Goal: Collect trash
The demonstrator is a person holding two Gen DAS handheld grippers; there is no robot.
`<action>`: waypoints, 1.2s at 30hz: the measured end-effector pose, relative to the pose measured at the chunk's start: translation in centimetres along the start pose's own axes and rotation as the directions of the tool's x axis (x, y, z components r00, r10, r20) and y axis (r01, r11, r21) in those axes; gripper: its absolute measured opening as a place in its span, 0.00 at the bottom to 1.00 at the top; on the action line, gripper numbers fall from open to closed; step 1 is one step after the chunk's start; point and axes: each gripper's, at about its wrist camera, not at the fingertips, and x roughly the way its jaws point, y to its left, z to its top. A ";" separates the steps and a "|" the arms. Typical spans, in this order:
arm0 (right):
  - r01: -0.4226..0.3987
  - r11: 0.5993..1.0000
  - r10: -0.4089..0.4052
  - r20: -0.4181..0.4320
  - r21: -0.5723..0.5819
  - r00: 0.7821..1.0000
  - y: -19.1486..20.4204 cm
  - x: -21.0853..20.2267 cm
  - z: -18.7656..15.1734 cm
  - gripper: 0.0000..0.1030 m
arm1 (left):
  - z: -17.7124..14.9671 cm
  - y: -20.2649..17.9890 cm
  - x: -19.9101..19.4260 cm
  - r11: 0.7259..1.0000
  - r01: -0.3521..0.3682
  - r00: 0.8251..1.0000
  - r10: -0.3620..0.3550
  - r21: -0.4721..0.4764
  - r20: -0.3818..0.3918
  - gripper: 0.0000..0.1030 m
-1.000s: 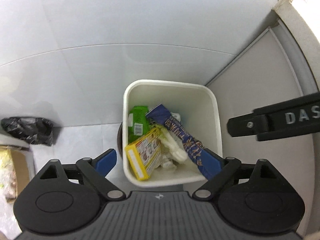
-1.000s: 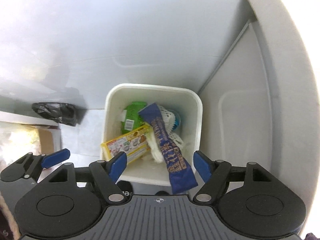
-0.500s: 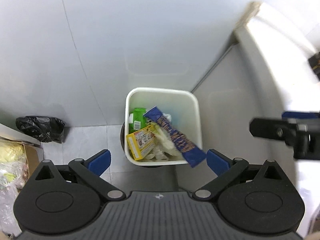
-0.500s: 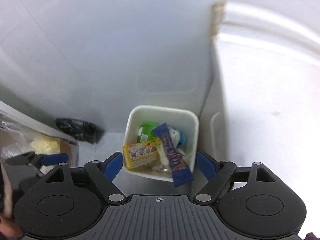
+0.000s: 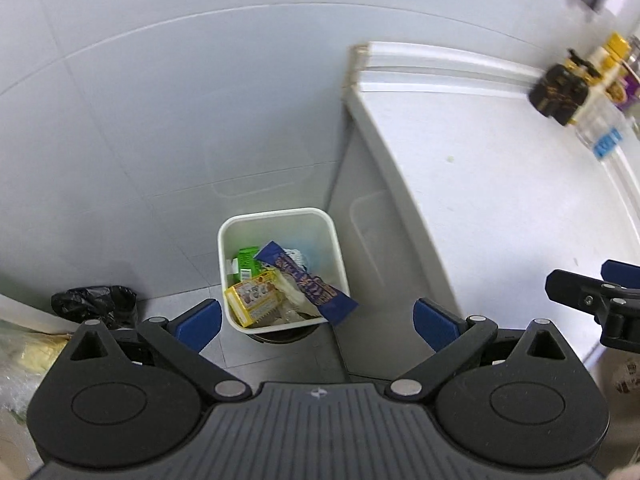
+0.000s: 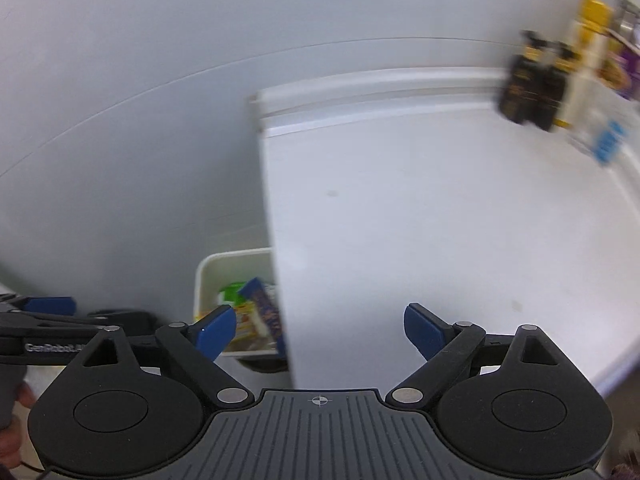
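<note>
A white square bin [image 5: 336, 240] stands on the floor beside the counter, far below my left gripper [image 5: 318, 322], which is open and empty. In the bin lie a yellow box [image 5: 254, 298], a green carton [image 5: 247, 261], a long blue wrapper [image 5: 310, 282] that leans over the rim, and white crumpled paper. My right gripper [image 6: 318, 330] hangs above the counter's edge; its jaws are opening and nothing is between them. In the right wrist view the bin [image 6: 208, 276] is half hidden behind the counter. The right gripper's fingers [image 5: 592, 298] show at the right edge of the left wrist view.
A white counter [image 5: 500, 208] fills the right side, with dark and yellow bottles [image 5: 560, 88] at its far end. A black plastic bag [image 5: 96, 304] lies on the floor to the left, next to a cardboard box. Grey tiled wall stands behind the bin.
Both grippers have risen away from the bin, which now looks much smaller. The right one has swung right over the counter, and its jaws stand wider. The blue wrapper stays in the bin.
</note>
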 end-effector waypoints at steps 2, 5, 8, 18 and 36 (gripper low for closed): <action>0.025 1.000 -0.025 0.012 0.014 1.000 -0.7 -0.9 -0.7 0.90 | -0.2 -0.6 -0.5 1.000 0.004 1.000 -0.004 0.012 0.002 0.99; 0.040 0.999 -0.041 0.020 0.027 0.999 -1.2 -1.7 -1.6 0.91 | -0.5 -1.3 -0.9 1.000 0.013 1.000 -0.013 0.023 0.001 0.99; 0.046 0.998 -0.047 0.029 0.033 0.998 -1.1 -1.8 -2.1 0.91 | -0.7 -1.9 -1.3 0.999 0.005 1.000 -0.006 0.036 0.011 0.99; 0.028 0.999 -0.029 0.056 0.026 0.998 -0.7 -2.5 -2.5 0.91 | -1.1 -2.6 -3.2 0.999 -0.011 0.999 0.009 0.032 0.053 0.99; 0.013 1.000 -0.012 0.059 -0.014 0.998 0.4 -2.7 -2.3 0.91 | -1.3 -2.2 -3.1 1.000 0.001 0.999 -0.001 0.011 0.032 0.99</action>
